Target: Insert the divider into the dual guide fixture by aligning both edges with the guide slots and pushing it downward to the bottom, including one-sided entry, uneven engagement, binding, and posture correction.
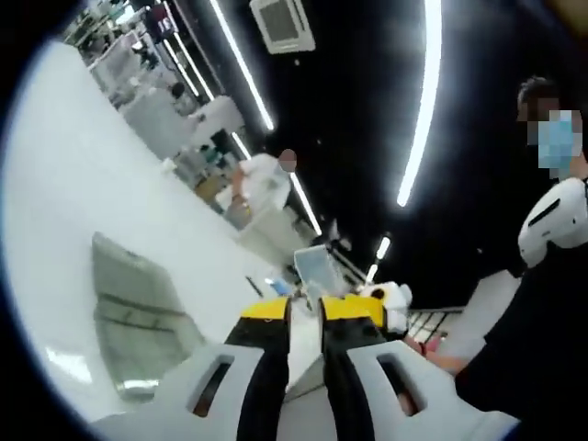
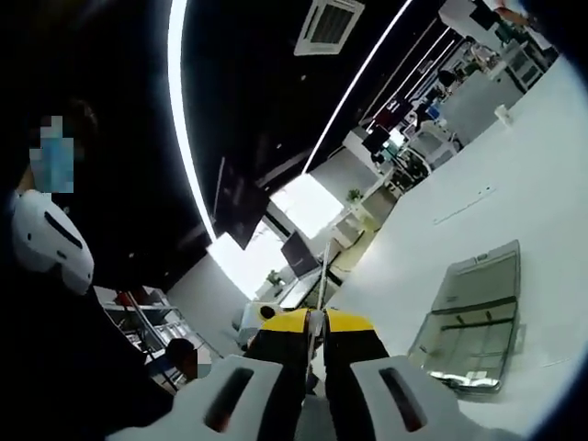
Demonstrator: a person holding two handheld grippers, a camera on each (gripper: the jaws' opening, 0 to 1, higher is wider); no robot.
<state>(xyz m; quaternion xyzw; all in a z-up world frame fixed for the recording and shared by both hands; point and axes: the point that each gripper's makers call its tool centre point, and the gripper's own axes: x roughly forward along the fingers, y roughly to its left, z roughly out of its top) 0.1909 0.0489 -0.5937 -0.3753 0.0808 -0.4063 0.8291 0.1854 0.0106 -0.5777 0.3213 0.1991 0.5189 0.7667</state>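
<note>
On the white table surface [image 1: 83,211], a clear, box-shaped transparent plastic guide fixture [image 1: 138,312] lies to the left of the left gripper [image 1: 306,310] in the left gripper view. In the right gripper view the same fixture [image 2: 473,322] lies to the right of the right gripper [image 2: 315,322], on the same white surface [image 2: 514,175]. Neither gripper touches the fixture.

Left gripper: the yellow-tipped black jaws stand close together with a narrow gap between the tips. A thin, pale translucent divider panel [image 1: 323,271] rises just beyond the tips; whether the jaws clamp its lower edge cannot be told from this view.

Right gripper: the yellow-tipped jaws are nearly closed and pinch the thin clear divider, seen edge-on [image 2: 322,276] as a slender line rising from between the tips. The divider is held in the air, apart from the fixture and not in its slots.

Both views are strongly tilted. A person in dark clothing [image 1: 542,367] with a white padded shoulder piece [image 2: 46,239] stands close behind the grippers. Long white ceiling light strips [image 1: 423,101] and a square ceiling vent [image 2: 326,23] show overhead. A second person in white [image 1: 262,179] is at distant benches.
</note>
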